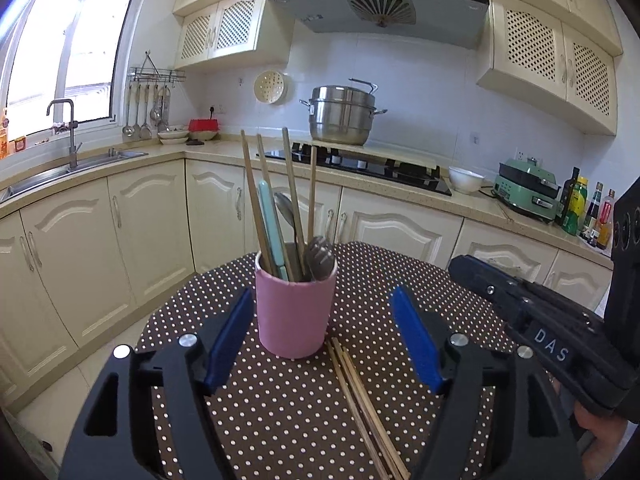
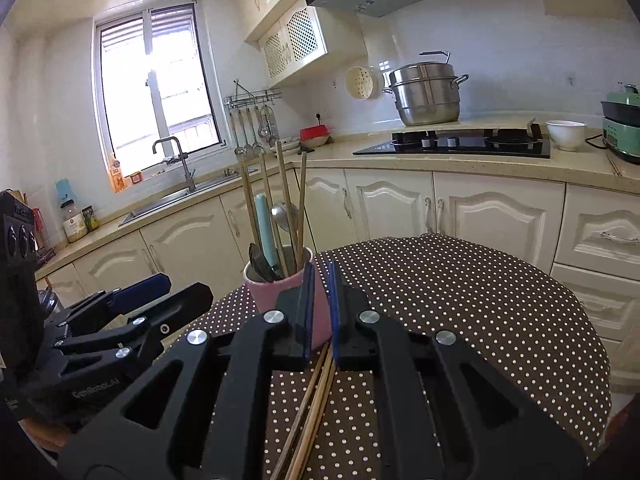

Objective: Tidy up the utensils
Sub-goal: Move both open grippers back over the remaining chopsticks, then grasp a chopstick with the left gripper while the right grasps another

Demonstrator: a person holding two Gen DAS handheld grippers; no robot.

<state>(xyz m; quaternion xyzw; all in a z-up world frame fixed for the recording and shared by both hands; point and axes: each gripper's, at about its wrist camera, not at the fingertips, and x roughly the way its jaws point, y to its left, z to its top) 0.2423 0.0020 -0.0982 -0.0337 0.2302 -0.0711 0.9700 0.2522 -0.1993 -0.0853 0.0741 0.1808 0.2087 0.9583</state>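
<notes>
Polka-dot table point(image 1: 400, 280); spread left gripper point(image 1: 324, 344), nearly closed, empty "DAS"-labelled right gripper point(image 2: 320, 300).

A round table point(image 1: 400, 280) is covered by a brown cloth with white polka dots point(image 2: 480, 300). A pink cup point(image 1: 294, 316) is stood upright on the cloth, near the far edge. A bundle of wooden chopsticks point(image 1: 360, 396) is laid flat on the cloth, its far ends touching or just beside the base of the cup.
</notes>
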